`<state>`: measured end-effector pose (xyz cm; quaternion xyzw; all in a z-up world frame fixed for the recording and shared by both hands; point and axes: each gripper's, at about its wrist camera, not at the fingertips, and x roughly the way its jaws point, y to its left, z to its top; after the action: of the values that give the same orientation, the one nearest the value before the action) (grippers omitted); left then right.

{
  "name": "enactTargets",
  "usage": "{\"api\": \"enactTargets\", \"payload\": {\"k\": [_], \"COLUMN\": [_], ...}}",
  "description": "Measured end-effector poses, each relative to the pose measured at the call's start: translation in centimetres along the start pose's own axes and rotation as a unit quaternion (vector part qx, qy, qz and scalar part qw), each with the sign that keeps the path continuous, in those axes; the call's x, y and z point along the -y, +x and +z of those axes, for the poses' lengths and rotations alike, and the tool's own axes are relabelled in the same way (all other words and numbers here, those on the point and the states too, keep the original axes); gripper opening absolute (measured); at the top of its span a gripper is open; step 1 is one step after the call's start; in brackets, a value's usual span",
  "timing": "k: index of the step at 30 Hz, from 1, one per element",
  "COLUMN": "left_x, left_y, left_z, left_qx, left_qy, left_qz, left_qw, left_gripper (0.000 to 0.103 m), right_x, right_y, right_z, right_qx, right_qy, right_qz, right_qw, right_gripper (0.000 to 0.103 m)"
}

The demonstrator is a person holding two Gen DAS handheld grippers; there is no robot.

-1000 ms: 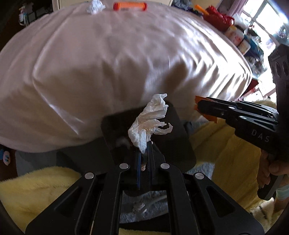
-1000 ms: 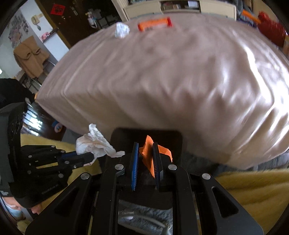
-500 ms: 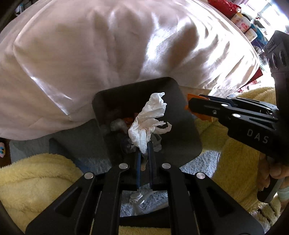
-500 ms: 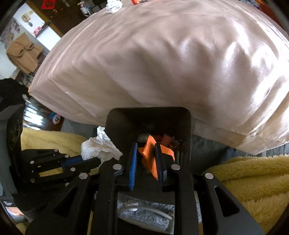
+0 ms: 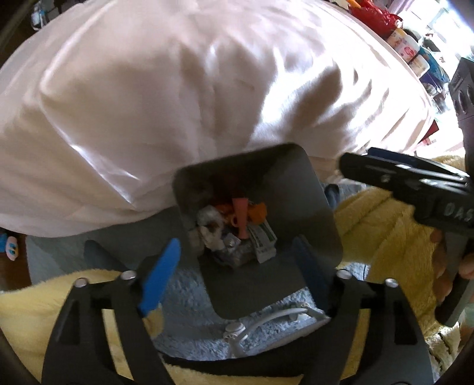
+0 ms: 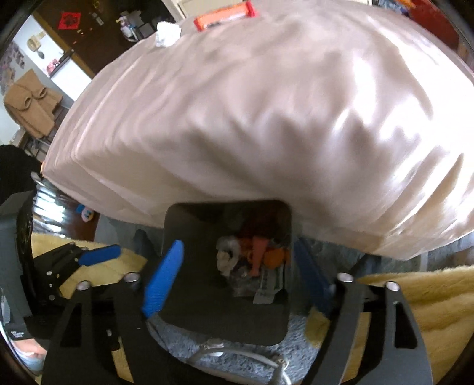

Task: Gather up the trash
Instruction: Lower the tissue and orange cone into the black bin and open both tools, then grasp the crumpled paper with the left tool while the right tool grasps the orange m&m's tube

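Sunlit pale bed [image 6: 266, 118], yellow blanket [image 5: 385, 231], grey rug [image 5: 189, 299].

**Surroundings, non-task items**

Pale satin bedspread [image 6: 266, 118] fills the view ahead of the claw, wrinkled and glossy. Yellow fleece blanket [image 6: 414, 296] lies to either side below. Grey-blue shag rug [image 5: 189, 296] sits beneath, with a white cable [image 5: 266, 319] across it. Brown coat [image 6: 29, 103] hangs far left. Jars [image 5: 411, 56] stand far upper right.

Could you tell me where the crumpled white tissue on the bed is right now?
In the right wrist view, the crumpled white tissue lies at the far upper left of the bed, just left of the orange wrapper.
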<state>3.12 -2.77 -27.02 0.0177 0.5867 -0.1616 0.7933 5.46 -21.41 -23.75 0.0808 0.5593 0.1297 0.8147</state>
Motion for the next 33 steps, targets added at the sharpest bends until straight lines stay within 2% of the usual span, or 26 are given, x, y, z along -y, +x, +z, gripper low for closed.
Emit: {"api": "enactTargets", "payload": {"k": [3,7,13,20,29,33], "left_x": [-0.8,-2.0,-4.6,-7.4,-8.2,-8.3], "left_y": [-1.5,-3.9,-6.1,-6.4,-5.7,-4.8], "left_z": [1.1,3.0,7.0,12.8,20.9,23.6], "left_qx": [0.017,0.048,0.087,0.102,0.118,0.116], "left_qy": [-0.008,-0.019,-0.036,-0.052,-0.040,-0.038], "left_qz": [0.014,0.026,0.054,0.058,0.058,0.054], "left_qw": [0.9997,0.9983,0.9940,0.9917,0.9905,0.9910], "left_gripper": [0.089,0.090,0.091,0.090,0.079,0.066], "right_x": [0.4,1.0,1.8,1.3,0.6,0.9], "right_y": [-1.5,-3.6,-4.5,-3.6,-0.7,0.7], "right_z": [1.4,4.2,9.5,14.6,19.7,21.2], "right_qx": [0.022,0.058,0.096,0.118,0.112,0.103], "right_qy": [-0.003,0.002,-0.001,-0.018,-0.053,-0.059], "right_qz": [-0.016,-0.025,-0.054,-0.053,-0.063,-0.063], "right_qw": [1.000,0.998,0.994,0.991,0.990,0.991], "right_gripper": [0.095,0.099,0.099,0.099,0.099,0.099]}}
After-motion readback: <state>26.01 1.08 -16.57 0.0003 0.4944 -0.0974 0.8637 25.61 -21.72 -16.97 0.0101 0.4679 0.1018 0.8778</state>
